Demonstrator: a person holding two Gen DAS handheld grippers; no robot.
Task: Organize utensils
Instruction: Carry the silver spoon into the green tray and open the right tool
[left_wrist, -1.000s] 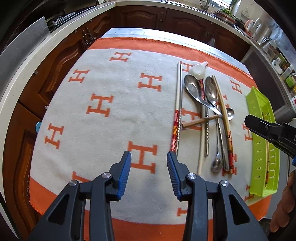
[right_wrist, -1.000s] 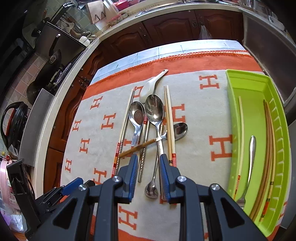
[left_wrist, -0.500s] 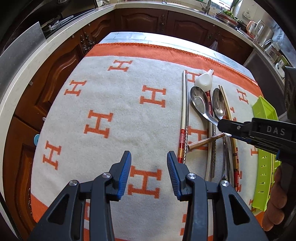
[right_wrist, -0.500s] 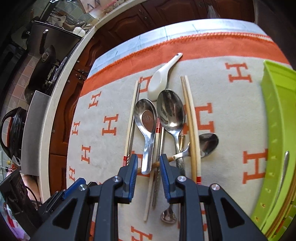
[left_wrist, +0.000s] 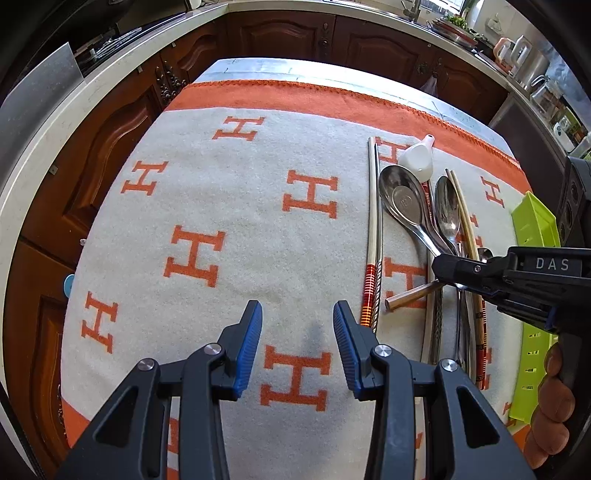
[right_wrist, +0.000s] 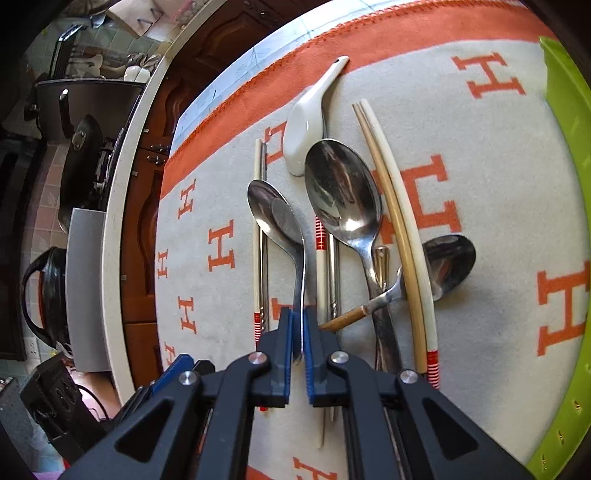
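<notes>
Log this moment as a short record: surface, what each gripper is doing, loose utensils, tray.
surface: orange-and-cream blanket with H pattern
right gripper: jaws have just closed on the handle of the steel soup spoon
left gripper: open, nothing between its pads, above bare blanket
loose utensils: white ceramic spoon, large steel spoon, small wooden-handled spoon, ivory chopsticks
tray: green tray at the right edge; contents not visible

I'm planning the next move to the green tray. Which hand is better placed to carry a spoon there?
Right. The right gripper has just closed on the steel spoon by its handle, and the green tray lies on its side. The left gripper is open over bare cloth.
</notes>
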